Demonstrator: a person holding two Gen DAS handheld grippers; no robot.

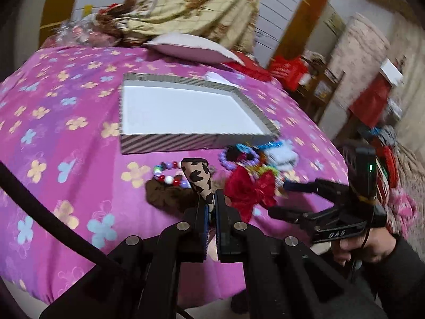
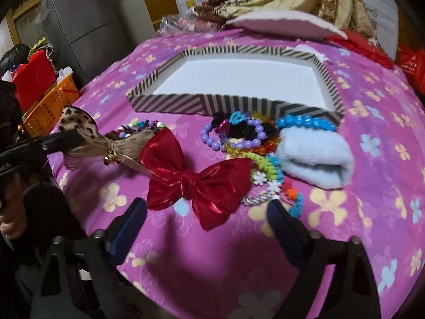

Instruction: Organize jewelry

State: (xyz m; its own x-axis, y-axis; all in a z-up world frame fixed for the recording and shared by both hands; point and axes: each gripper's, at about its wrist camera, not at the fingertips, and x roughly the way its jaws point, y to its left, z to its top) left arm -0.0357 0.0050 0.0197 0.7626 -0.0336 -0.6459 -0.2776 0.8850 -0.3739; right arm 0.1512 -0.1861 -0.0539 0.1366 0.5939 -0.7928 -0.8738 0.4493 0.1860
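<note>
Left claw is clamped on one wing of my leopard-print bow; the striped box lies straight ahead, empty. Right claw gapes wide, holding nothing, the red bow just beyond its tips, long axis crosswise.

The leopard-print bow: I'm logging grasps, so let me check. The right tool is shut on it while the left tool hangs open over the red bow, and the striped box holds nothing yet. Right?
The sides are swapped. The left tool is shut on the leopard-print bow, as the left wrist view shows; the right tool hangs open over the red bow. The striped box does hold nothing yet.
</note>
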